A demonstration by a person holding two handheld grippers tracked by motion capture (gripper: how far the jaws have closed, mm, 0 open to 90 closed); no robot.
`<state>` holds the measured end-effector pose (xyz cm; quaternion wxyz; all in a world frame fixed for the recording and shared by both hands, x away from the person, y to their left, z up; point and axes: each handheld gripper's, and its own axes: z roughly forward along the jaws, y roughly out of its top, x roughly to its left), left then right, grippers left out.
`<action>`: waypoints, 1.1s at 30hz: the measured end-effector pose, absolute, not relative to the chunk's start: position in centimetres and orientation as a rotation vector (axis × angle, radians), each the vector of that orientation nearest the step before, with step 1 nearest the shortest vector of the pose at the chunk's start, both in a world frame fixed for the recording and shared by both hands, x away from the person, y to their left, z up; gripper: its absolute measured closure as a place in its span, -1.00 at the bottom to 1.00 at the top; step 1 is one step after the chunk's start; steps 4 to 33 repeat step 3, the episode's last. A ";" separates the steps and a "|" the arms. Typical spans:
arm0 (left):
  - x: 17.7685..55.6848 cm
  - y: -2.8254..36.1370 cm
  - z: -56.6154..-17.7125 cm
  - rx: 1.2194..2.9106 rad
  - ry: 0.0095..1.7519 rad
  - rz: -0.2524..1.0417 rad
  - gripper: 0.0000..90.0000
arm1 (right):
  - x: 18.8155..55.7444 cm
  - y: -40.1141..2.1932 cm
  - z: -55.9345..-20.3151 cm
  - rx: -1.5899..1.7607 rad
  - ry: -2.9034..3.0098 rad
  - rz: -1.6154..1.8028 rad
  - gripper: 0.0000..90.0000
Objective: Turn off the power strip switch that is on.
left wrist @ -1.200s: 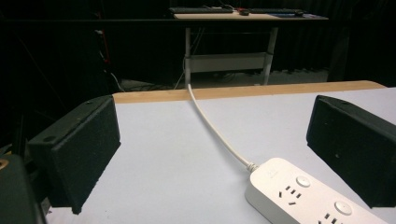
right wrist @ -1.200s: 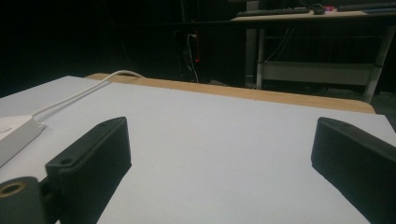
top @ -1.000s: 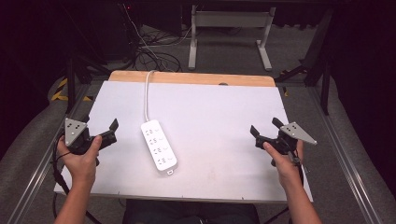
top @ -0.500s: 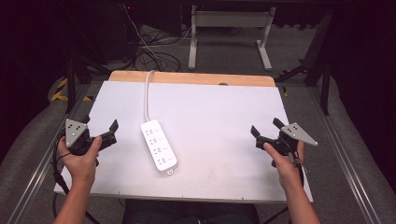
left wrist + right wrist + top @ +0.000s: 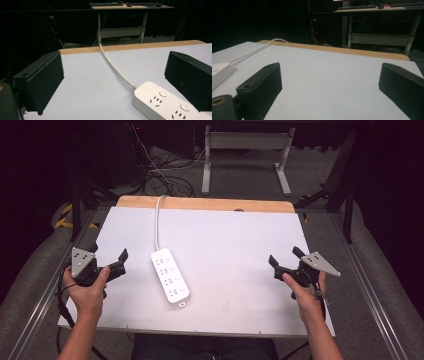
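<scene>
Item: power strip, flat on my table, untouched; left gripper near, jaws wide; right gripper well apart, wide; risk: my grab drags its cable, skewing it.

The power strip was white throughout, with a white cord and small dark socket slots set in rows beside round white buttons, seen close in the left gripper view. The table had a pale grey-white top, edged at its far side by a strip of light wood, while the floor beyond was grey and the room behind nearly black. The left gripper and right gripper had matt black jaws, each carrying a grey three-cornered plate.
</scene>
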<state>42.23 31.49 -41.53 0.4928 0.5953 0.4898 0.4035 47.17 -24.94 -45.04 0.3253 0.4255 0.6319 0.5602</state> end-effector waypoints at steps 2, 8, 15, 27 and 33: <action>42.3 31.6 -41.5 1.439 1.191 0.976 -0.94 | 47.3 -25.0 -45.1 1.114 1.655 1.470 -0.88; 42.3 31.6 -41.6 1.438 1.192 0.976 -0.94 | 47.3 -25.0 -45.1 1.114 1.660 1.468 -0.88; 42.3 31.6 -41.6 1.438 1.192 0.976 -0.94 | 47.3 -25.0 -45.1 1.114 1.660 1.468 -0.88; 42.3 31.6 -41.6 1.438 1.192 0.976 -0.94 | 47.3 -25.0 -45.1 1.114 1.660 1.468 -0.88; 42.3 31.6 -41.6 1.438 1.192 0.976 -0.94 | 47.3 -25.0 -45.1 1.114 1.660 1.468 -0.88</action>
